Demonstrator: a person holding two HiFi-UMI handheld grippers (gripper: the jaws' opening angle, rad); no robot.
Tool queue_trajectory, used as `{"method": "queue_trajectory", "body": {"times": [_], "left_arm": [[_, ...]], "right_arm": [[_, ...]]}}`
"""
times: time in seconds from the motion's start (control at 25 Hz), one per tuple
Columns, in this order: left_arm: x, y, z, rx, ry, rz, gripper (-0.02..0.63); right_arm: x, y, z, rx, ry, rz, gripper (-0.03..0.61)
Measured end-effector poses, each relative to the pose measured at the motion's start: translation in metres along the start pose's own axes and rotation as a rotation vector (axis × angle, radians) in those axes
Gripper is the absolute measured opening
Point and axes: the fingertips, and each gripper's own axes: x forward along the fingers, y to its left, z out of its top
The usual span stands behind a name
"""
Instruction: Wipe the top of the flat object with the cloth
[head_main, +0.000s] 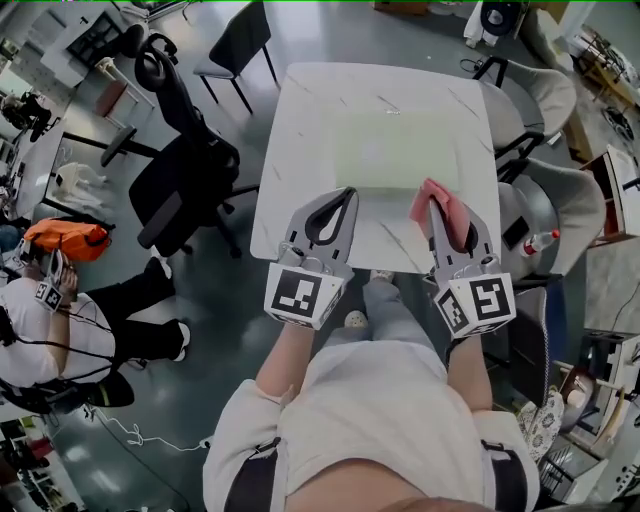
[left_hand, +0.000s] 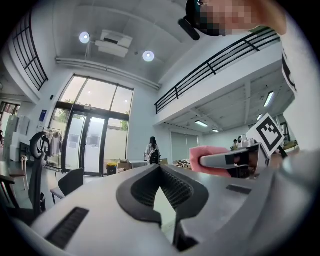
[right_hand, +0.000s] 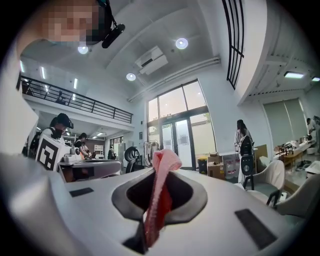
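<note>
Cloth (right_hand: 161, 200), pink: clamped in your right gripper (head_main: 437, 205). Your left gripper (left_hand: 160, 167): fingers together, empty, alongside.

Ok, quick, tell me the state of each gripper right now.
Left gripper: shut, nothing between its jaws.
Right gripper: shut on the pink cloth.

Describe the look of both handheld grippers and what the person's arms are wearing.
The left light-grey plastic gripper and the right light-grey plastic gripper match: curved jaws lined with ribbed black pads, plus a white cube with black square markers at the rear. No cables show. The person wears a pale short-sleeved top.
</note>
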Motion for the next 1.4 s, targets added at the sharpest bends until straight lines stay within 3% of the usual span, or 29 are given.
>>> {"method": "queue_trajectory", "body": {"times": [0.8,1.4], "left_arm": [[0.099,0.082,-0.021,-0.001,0.07,0.066,0.008],[0.154,0.123,-0.066,-0.056,0.14,0.102,0.008]], "right_arm": [[0.134,-0.056,0.007,0.005,0.023,0.082,0.035],[0.216,-0.091,-0.037,0.088,0.149,0.128,0.035]]}}
